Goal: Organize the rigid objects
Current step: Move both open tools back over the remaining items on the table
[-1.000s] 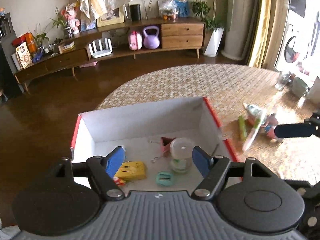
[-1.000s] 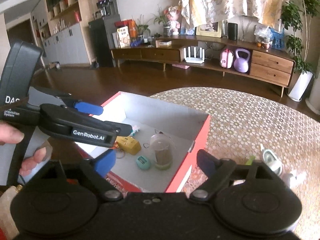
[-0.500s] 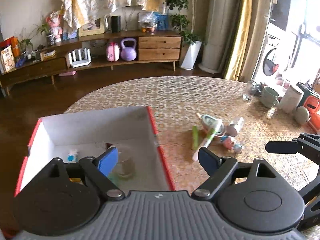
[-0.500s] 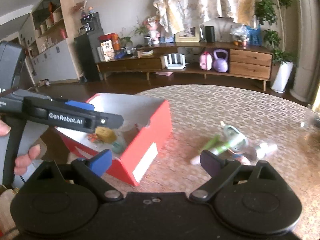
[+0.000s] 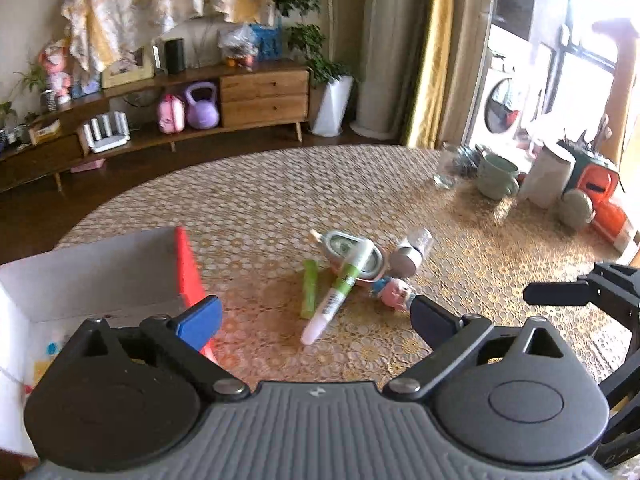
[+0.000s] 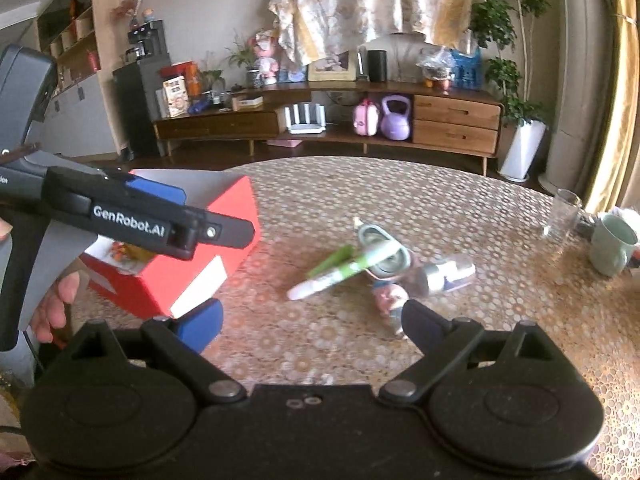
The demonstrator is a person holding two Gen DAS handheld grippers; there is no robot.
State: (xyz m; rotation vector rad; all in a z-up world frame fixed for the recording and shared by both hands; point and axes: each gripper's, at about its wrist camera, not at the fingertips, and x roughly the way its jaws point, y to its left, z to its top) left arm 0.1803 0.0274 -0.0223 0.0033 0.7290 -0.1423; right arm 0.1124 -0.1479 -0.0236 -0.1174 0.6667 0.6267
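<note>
Red cardboard made the outside of the box [image 6: 188,276], which stood at the left on the round surface [image 5: 280,192] with its patterned cloth; small things lay inside it, too blurred to name. To its right, near the middle of the surface, lay a little heap: a white and green marker [image 5: 340,288] leaned across an oval grey dispenser [image 5: 348,248], a green cap [image 5: 309,288] lay just beside the marker, a small silver-capped bottle [image 5: 412,250] lay on its side, and a pink pig figure [image 5: 394,290] was next to it. The left tongs [image 5: 316,320] were over the edge of the box, opening wide with nothing between them. The right tongs [image 6: 312,324] also stood wide and empty, pointing at the heap. A green mug [image 6: 612,246] and a glass [image 6: 562,214] stood well apart at the far right.
</note>
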